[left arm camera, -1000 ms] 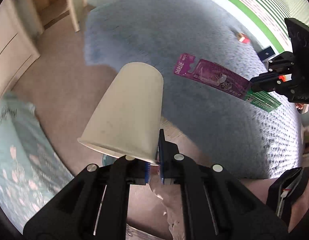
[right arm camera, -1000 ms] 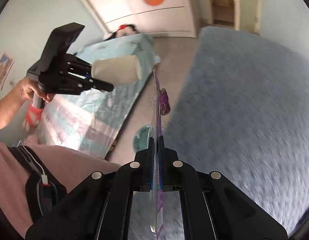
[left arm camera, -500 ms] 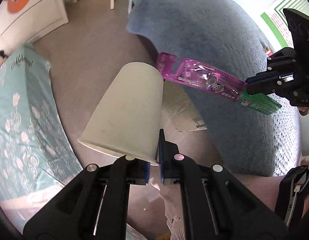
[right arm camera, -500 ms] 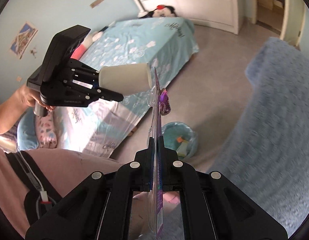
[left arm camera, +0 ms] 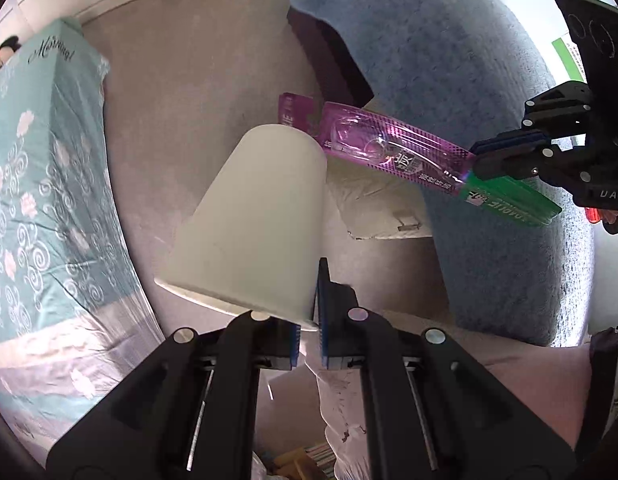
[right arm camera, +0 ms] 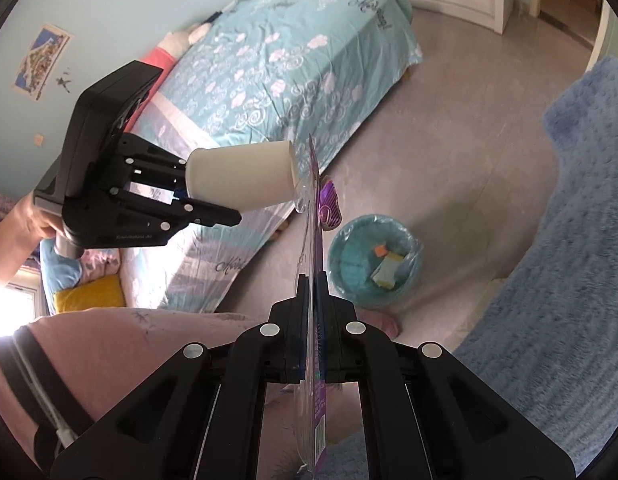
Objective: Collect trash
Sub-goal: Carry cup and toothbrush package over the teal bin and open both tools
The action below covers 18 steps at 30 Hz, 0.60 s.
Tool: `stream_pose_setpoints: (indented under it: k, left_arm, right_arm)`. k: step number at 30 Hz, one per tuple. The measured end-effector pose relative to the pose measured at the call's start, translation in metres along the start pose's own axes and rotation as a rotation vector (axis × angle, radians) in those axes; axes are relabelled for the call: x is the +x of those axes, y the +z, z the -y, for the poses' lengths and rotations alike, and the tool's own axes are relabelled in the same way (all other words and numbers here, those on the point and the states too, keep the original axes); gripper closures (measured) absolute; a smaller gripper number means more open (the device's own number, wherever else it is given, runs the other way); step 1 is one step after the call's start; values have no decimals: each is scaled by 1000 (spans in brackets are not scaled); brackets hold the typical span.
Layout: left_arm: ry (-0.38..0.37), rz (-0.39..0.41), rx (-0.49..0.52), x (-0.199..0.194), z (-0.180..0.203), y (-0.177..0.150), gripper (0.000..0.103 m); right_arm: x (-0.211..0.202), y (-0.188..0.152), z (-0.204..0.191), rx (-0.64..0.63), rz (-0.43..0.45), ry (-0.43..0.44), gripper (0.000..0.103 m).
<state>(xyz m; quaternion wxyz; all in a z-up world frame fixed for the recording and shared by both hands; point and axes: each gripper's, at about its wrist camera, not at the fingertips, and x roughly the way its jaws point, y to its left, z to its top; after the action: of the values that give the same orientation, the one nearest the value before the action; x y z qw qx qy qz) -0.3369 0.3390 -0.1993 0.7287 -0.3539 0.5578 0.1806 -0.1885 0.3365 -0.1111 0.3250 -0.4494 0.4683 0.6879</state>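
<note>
Both held items have swung from above the fuzzy blue rug (right arm camera: 569,220) toward the teal plastic-lined trash bin (right arm camera: 375,264), now just ahead of the right gripper (right arm camera: 313,312), which pinches a purple toothbrush blister pack (left arm camera: 393,150). Left gripper (left arm camera: 309,330) clamps a white paper cup (left arm camera: 253,220) by its rim, seemingly touching the pack's tip. Bare floor surrounds the bin.

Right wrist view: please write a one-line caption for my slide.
Right gripper holds a purple toothbrush package, left gripper a paper cup, above a lined teal trash bin.

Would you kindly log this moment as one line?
left gripper: shut on paper cup | right gripper: shut on toothbrush pack | bin: on floor
</note>
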Motion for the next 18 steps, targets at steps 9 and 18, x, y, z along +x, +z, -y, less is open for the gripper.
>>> stream_pose_setpoints:
  k: [9, 18]
  left_arm:
    - [-32, -71, -58, 48, -21, -6, 98]
    - [-55, -137, -111, 107, -47, -4, 98]
  right_arm:
    - [61, 5, 14, 97, -129, -10, 99]
    - [135, 3, 39, 193, -237, -13, 98]
